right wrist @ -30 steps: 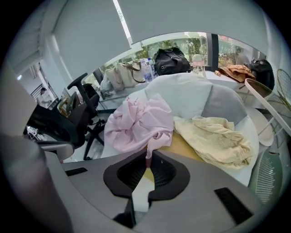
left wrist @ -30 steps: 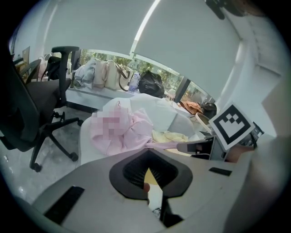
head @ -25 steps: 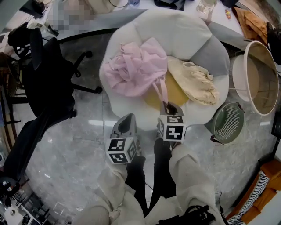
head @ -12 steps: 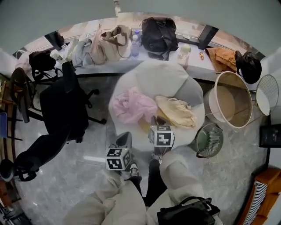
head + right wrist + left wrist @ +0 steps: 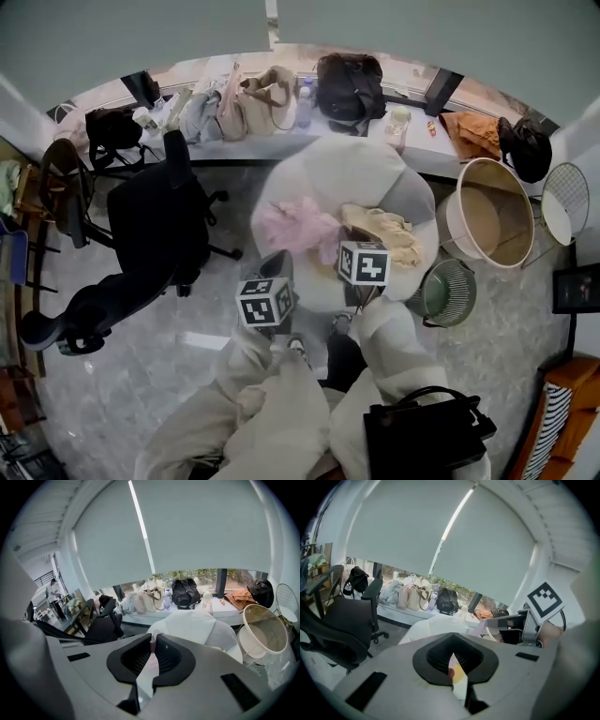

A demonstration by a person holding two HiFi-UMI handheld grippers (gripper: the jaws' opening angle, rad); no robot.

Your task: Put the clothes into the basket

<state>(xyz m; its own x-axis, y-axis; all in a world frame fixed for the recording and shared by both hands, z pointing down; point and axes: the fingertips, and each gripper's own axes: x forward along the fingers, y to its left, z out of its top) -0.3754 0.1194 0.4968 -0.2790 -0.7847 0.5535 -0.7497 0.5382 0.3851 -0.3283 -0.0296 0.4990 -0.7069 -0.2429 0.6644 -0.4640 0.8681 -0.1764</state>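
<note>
The right gripper is seen closed almost fully, with a thin strip of the crumpled pale pink fabric garment pinched between its jaws. The left gripper is held just beside it on its left, jaws drawn together at the tips and nothing caught between them. The bulk of the pink garment is found just ahead of the right gripper and slightly to its left, bunched on the white padded beanbag seat. Whether it has cleared the seat cannot be told. A wrinkled cream cloth garment is spread on the same seat, just ahead of the right gripper and to its right. The large round cream basket, tipped with its mouth turned upward, is placed well to the right of the right gripper, past the cream garment, with a smaller round green basket nearer on that same side. The right hand is judged the nearer to the cream basket, so a carry to the right across the cream garment is what the next move is thought to call for, with the hanging pink cloth kept clear of it.
</note>
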